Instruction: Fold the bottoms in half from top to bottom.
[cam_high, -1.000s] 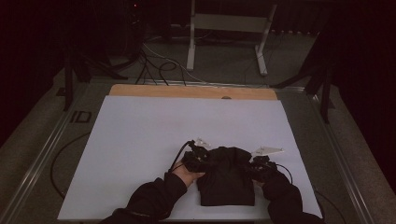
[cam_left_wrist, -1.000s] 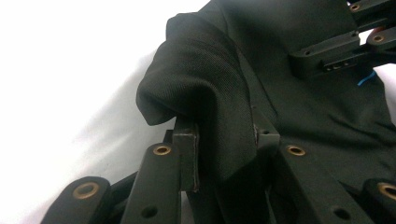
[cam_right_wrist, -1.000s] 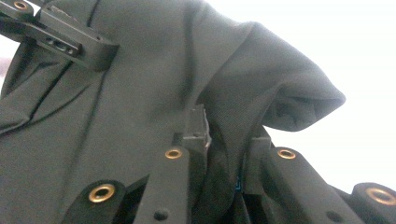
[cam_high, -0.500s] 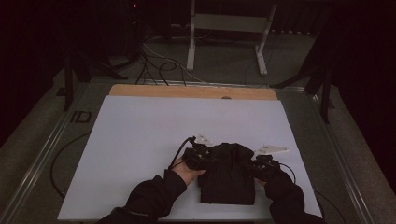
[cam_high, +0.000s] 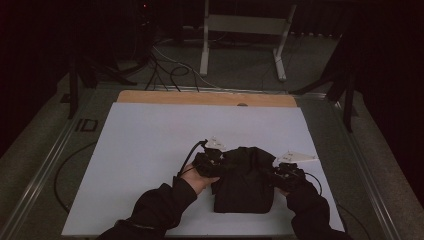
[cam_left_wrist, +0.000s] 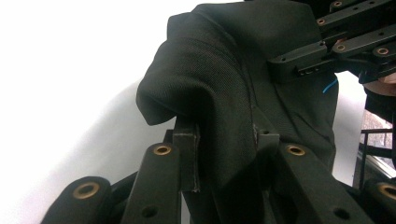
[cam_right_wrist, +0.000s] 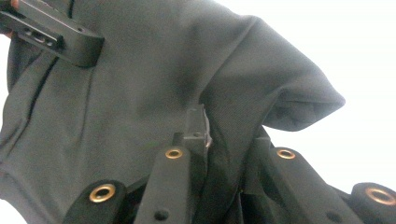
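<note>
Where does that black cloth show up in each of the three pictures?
High view: the black cloth lies low on the white table, between both grippers.
Left gripper view: centre, pinched in its jaws.
Right gripper view: left and centre, pinched too.
Shared landmark: the white table.

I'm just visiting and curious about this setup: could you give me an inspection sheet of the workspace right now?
Surface: white sheet over a table with a wooden far edge.
Job's things: black cloth, bunched, gripped at both sides.
Clutter: nothing seen.
Grippers: left tool shut on a fold of the cloth; right tool likewise.
Cables: one trails from each tool; more lie on the floor.
Surroundings: dark room, metal stand behind the table.
</note>
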